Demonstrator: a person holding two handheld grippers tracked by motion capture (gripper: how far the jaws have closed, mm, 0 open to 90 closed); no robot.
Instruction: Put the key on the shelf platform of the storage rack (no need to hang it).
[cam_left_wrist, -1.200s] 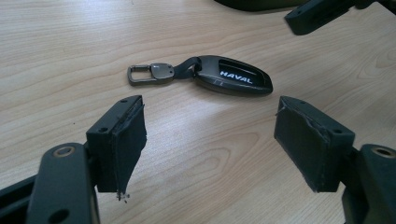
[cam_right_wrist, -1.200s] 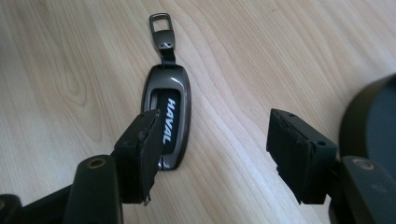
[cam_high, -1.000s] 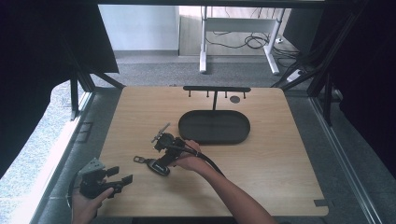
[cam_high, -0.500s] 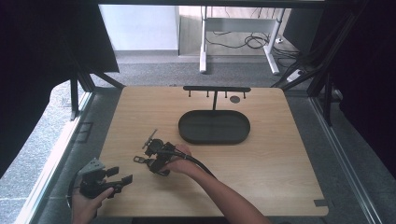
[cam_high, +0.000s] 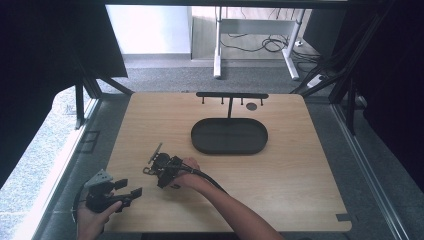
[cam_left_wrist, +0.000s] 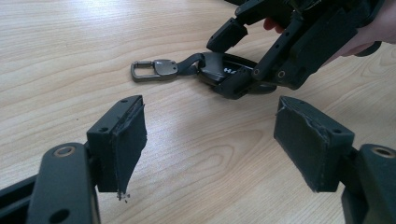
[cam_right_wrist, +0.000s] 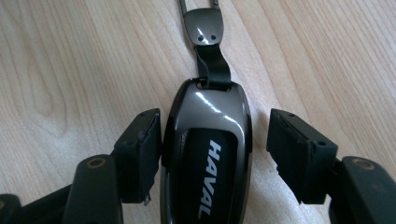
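Right tongs (cam_right_wrist: 212, 154) lower-left of earlier, closing astride key fob (cam_right_wrist: 208, 158), one pad clear; left tongs (cam_left_wrist: 210, 140) agape, unmoved.

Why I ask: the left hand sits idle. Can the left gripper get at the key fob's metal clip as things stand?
Probably yes: the clip lies on bare table ahead of the open left gripper; the right gripper straddles the fob behind it.

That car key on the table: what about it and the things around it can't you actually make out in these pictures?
- Car key: its near end is cut off by the bottom edge of the right gripper view.
- Metal clip: its loop runs off the top edge of the right gripper view.
- Right gripper: one pad looks against the key, the other stands clear; a firm grip cannot be told.
- Small round thing by the rack: too small in the high view.
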